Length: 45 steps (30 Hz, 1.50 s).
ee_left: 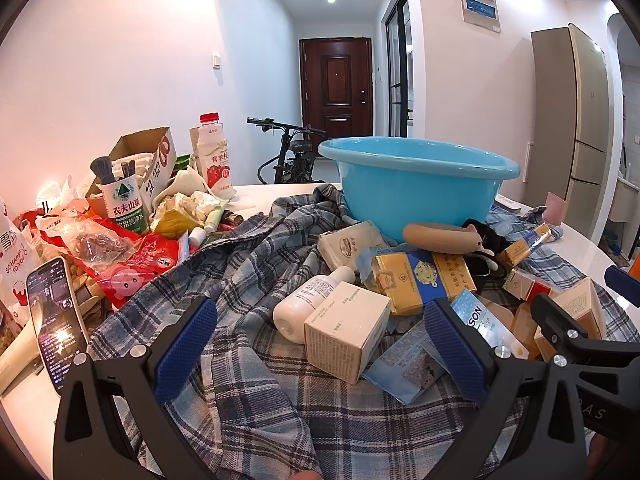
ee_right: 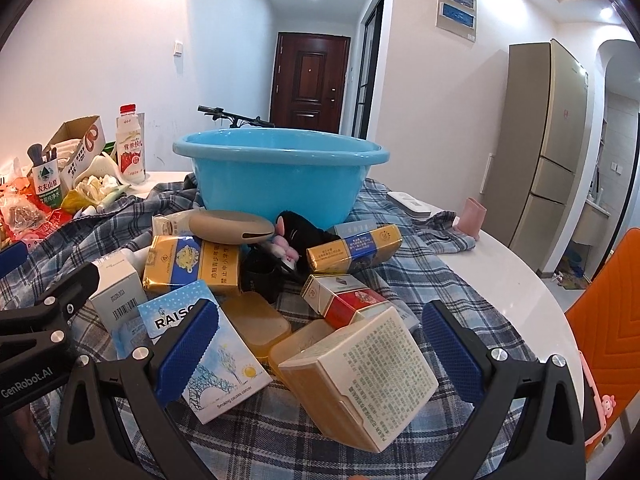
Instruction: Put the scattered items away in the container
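A light blue basin [ee_left: 420, 188] [ee_right: 276, 176] stands on a plaid cloth [ee_left: 256, 264] at the back of the table. In front of it lie scattered packs. My left gripper [ee_left: 320, 312] is open just short of a white cream box [ee_left: 344, 332] and a white bottle [ee_left: 308, 300]. My right gripper [ee_right: 320, 312] is open over an amber box with a printed label [ee_right: 360, 372]; a RAISON pack [ee_right: 208, 344] lies by its left finger. Further on are a gold-blue carton [ee_right: 192, 264], a red-white pack [ee_right: 344, 296] and a tan case [ee_right: 228, 226]. Neither gripper's pads press on anything.
A phone [ee_left: 56, 320] stands at the left among bags, a milk bottle [ee_left: 214, 156] and a cardboard box [ee_left: 140, 160]. A pink cup [ee_right: 472, 220] and a white remote [ee_right: 408, 204] sit at the right. An orange chair [ee_right: 608, 320] stands past the round table edge [ee_right: 520, 280].
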{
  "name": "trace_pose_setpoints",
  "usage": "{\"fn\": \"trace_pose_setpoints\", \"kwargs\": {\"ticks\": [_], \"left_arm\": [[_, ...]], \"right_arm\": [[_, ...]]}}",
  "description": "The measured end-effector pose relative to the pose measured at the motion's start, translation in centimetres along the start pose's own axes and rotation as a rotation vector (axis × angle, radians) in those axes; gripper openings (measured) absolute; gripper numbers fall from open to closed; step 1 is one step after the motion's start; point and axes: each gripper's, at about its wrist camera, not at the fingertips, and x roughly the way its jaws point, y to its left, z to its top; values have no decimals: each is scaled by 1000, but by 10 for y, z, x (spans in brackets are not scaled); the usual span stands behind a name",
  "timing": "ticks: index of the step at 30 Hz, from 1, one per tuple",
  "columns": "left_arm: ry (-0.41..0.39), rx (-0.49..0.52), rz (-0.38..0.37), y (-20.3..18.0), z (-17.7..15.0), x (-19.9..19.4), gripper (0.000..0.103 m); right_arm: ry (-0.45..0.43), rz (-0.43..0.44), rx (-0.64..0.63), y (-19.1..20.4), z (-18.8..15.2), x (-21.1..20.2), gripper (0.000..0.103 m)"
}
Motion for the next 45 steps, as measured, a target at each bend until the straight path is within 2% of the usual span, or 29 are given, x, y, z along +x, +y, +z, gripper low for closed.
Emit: {"fn": "trace_pose_setpoints", "kwargs": {"ticks": [45], "left_arm": [[-2, 1, -1, -1, -1, 0, 103]], "right_arm": [[7, -4, -5, -1, -1, 3, 103]]}}
